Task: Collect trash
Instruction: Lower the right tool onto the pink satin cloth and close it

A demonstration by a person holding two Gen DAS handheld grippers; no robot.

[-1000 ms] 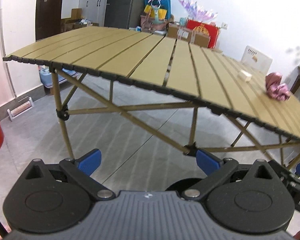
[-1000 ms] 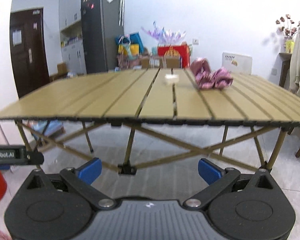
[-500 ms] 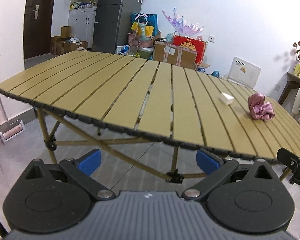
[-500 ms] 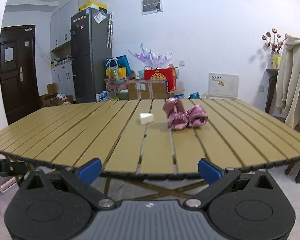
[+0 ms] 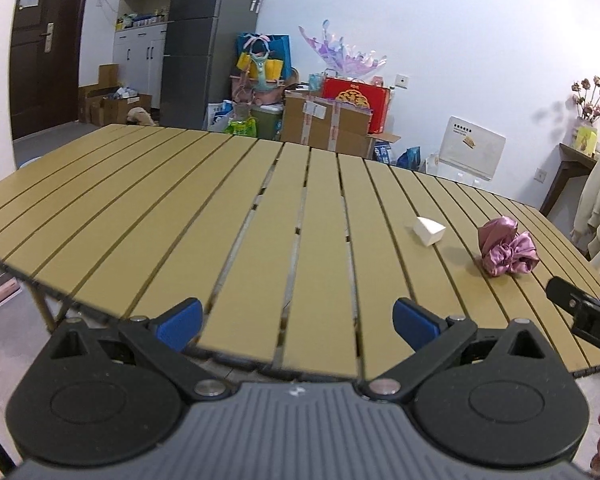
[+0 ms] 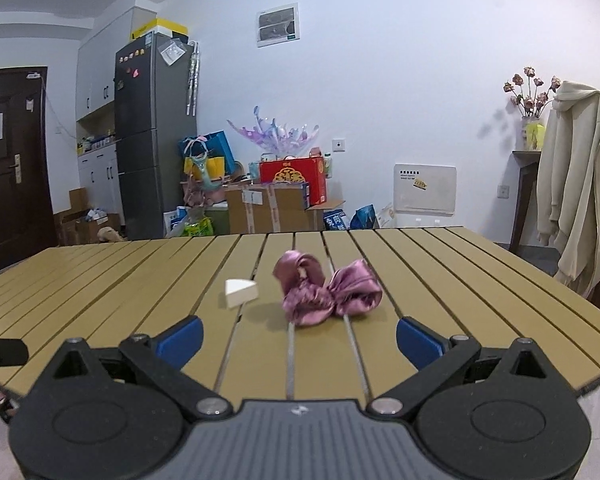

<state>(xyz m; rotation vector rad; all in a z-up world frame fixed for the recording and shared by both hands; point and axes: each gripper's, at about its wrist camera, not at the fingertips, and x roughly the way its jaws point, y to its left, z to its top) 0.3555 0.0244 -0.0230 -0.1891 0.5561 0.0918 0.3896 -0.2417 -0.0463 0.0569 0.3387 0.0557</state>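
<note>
Your left tool [image 5: 296, 320] wide open and holding nothing, your right tool [image 6: 298, 334] the same, pink crumpled wrapper [image 6: 326, 294] on the bench [image 5: 180, 208] beside a small white block [image 6: 241, 292], just past your right tool

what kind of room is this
Most likely a lived-in home, a kitchen or dining room: a tall grey fridge beside white cabinets, a coat hung at the right, and taped cardboard boxes behind a slatted folding table.

Bright even light, soft shadows, fisheye-bent edges
</note>
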